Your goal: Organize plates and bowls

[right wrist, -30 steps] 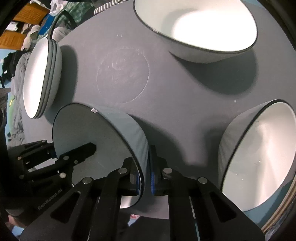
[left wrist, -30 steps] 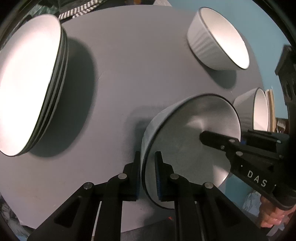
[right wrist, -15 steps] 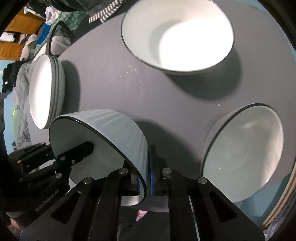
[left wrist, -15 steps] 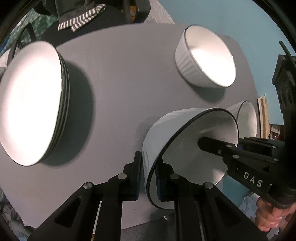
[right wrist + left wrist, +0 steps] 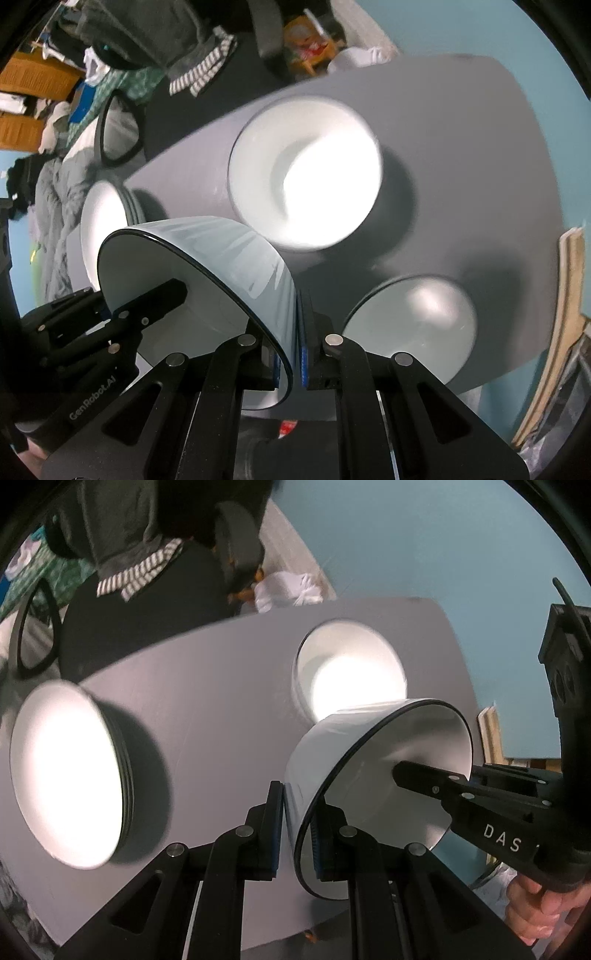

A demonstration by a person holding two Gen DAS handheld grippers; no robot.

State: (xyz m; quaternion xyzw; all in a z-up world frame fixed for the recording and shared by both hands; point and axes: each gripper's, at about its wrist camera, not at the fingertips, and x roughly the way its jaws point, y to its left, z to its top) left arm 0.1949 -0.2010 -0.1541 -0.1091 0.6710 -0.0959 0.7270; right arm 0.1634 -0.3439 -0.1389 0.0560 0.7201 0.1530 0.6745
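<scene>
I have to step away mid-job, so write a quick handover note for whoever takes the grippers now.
Left gripper: shut on the near rim of the lifted bowl.
Right gripper: shut on the same bowl's opposite rim; bowl is tilted, clear of the grey table.
On the table: plate stack, far bowl, second bowl.
Done: bowl picked up.
Left: nest it, probably in another bowl.

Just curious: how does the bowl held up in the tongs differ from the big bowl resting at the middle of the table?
The held bowl is lifted and tilted; the middle bowl sits flat on the table. The held bowl's wall is pinched by both tongs; the middle bowl is untouched. Both are white inside.
</scene>
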